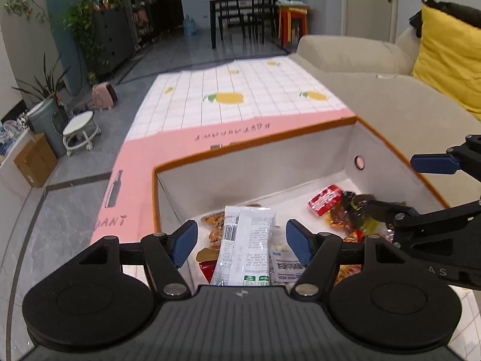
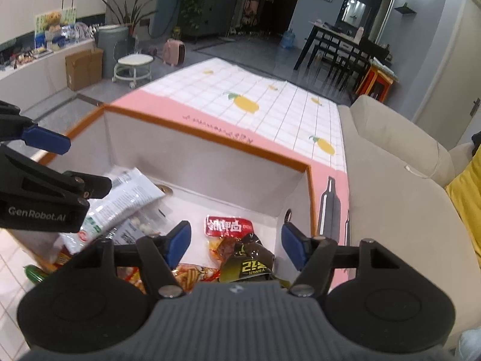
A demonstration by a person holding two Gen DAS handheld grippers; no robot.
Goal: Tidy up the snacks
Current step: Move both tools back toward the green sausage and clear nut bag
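Snacks, as I see them: all lie inside the open storage box (image 1: 300,162), white-walled with an orange rim. A white packet (image 1: 243,249) leans at the left side, over small orange-brown snack bags (image 1: 215,231). A red packet (image 2: 228,226) lies flat on the box floor, touching a dark black-and-yellow packet (image 2: 249,263) just nearer me; an orange-red bag (image 2: 192,276) lies beside that one.

My left hand-held gripper (image 1: 242,242) hangs above the white packet, jaws released, nothing gripped. My right hand-held gripper (image 2: 236,245) hangs above the red and dark packets, jaws likewise released.

The box stands on a bench covered by a pink-bordered, lemon-printed grid cloth (image 1: 228,99). A beige sofa (image 1: 375,90) adjoins, bearing a yellow cushion (image 1: 448,63).
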